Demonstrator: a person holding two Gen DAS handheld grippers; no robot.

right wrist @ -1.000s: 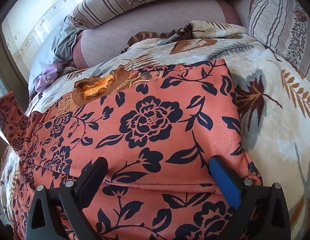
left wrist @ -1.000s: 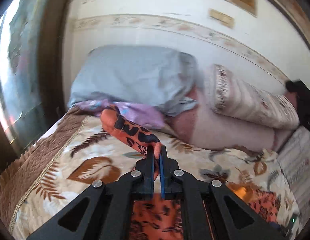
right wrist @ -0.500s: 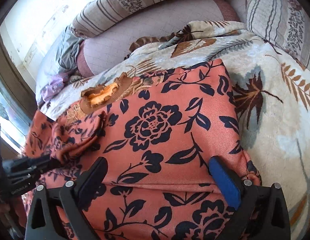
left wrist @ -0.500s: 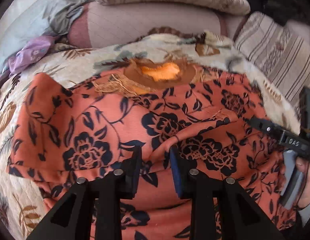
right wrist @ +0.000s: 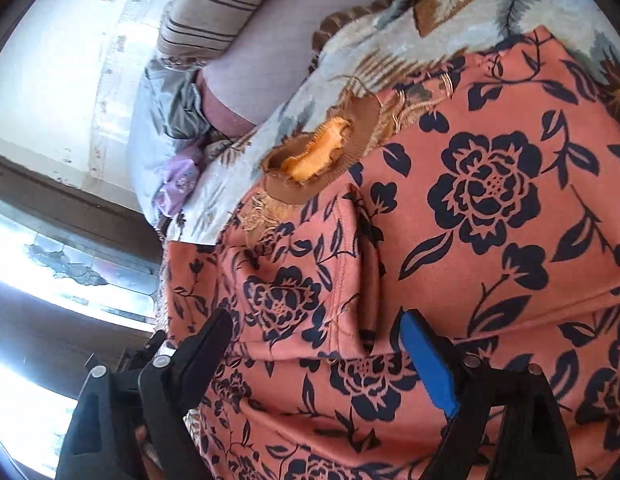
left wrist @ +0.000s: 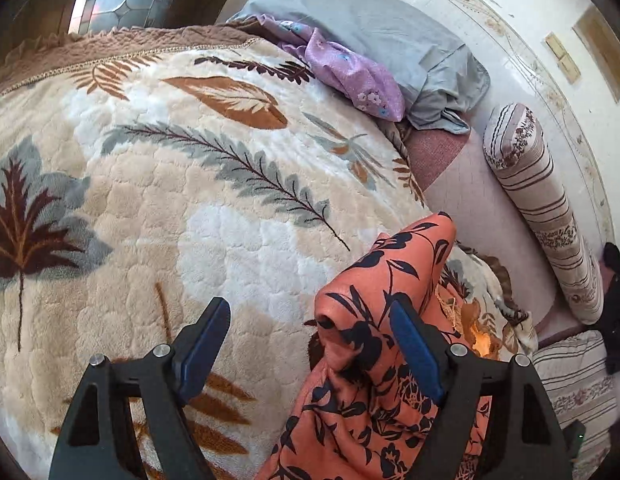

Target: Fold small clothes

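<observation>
Orange floral garment [right wrist: 489,208] lies spread on leaf-print blanket [left wrist: 182,184] atop a bed, neckline [right wrist: 321,152] toward the pillows. L gripper [left wrist: 310,332] jaws opening, w/ a raised fold of the fabric beside the right pad, unclamped. R gripper [right wrist: 317,340] jaws closing over a sleeve fold [right wrist: 349,264], pads not yet pressing it.

The left hand-held gripper [left wrist: 310,336] is opening while the right hand-held gripper [right wrist: 317,344] is closing.
</observation>
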